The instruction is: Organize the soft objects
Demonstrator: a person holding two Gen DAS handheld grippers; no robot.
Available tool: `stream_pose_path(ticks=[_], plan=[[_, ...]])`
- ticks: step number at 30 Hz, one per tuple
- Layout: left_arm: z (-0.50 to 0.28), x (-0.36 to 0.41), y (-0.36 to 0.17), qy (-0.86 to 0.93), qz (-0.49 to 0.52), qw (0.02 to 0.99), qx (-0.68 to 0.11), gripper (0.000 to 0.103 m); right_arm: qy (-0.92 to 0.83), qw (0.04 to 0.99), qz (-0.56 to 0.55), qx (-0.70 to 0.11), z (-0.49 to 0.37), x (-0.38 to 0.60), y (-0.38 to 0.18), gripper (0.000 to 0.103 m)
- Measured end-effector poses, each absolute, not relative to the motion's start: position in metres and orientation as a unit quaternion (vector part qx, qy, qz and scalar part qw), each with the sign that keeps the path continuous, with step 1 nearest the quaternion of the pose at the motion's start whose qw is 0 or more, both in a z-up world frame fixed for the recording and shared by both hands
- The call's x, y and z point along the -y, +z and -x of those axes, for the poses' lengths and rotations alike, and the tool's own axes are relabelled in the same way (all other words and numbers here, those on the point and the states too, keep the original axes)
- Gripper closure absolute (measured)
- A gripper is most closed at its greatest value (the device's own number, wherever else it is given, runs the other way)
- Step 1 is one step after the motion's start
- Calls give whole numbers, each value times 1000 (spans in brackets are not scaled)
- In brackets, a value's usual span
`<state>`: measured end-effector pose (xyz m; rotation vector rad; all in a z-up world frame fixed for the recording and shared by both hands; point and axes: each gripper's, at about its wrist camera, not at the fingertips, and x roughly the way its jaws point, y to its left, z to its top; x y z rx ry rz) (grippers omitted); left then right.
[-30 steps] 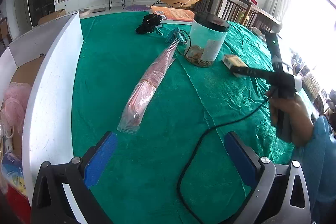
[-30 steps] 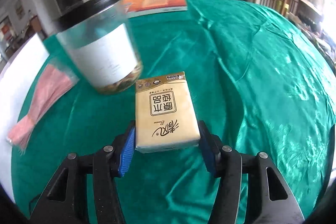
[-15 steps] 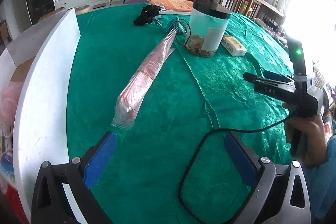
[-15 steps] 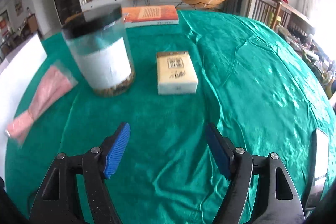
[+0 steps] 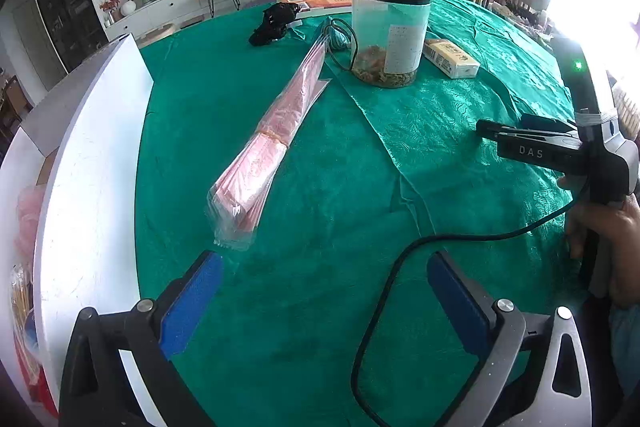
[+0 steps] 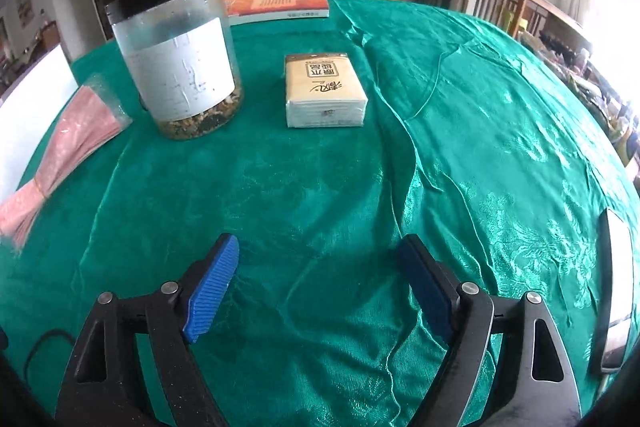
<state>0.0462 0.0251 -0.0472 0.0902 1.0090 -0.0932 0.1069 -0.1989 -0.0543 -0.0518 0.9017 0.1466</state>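
Observation:
A beige tissue pack [image 6: 324,91] lies flat on the green tablecloth [image 6: 320,195], well ahead of my right gripper [image 6: 318,259]; its jaws are opening, with nothing between them. The pack [image 5: 450,58] shows in the left wrist view too, beside a clear jar. A long pink plastic-wrapped bundle [image 5: 272,139] lies across the cloth; its near end sits just beyond my left gripper [image 5: 322,279], which is open and empty. The right gripper's handle [image 5: 560,151] and a hand [image 5: 612,239] show at the right.
A clear jar with a black lid [image 6: 180,55] stands left of the tissue pack. A white box wall [image 5: 92,187] runs along the left, with pink items inside. A black cable [image 5: 400,267] loops near the left gripper. An orange book [image 6: 276,1], a black bundle [image 5: 276,23] lie farther back.
My right gripper has let go of the tissue pack, opened wide and drawn back from it. The left gripper has shifted a little, with the pink bundle nearer.

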Motion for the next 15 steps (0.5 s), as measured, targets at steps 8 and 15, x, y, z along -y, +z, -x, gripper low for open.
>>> stream_pose_path(ticks=[8, 15], plan=[[-42, -30, -46, -76, -7, 876, -477, 2, 69, 897, 22, -436, -108, 199, -55, 16], [-40, -29, -44, -94, 25, 879, -467, 2, 69, 897, 22, -436, -108, 199, -55, 16]])
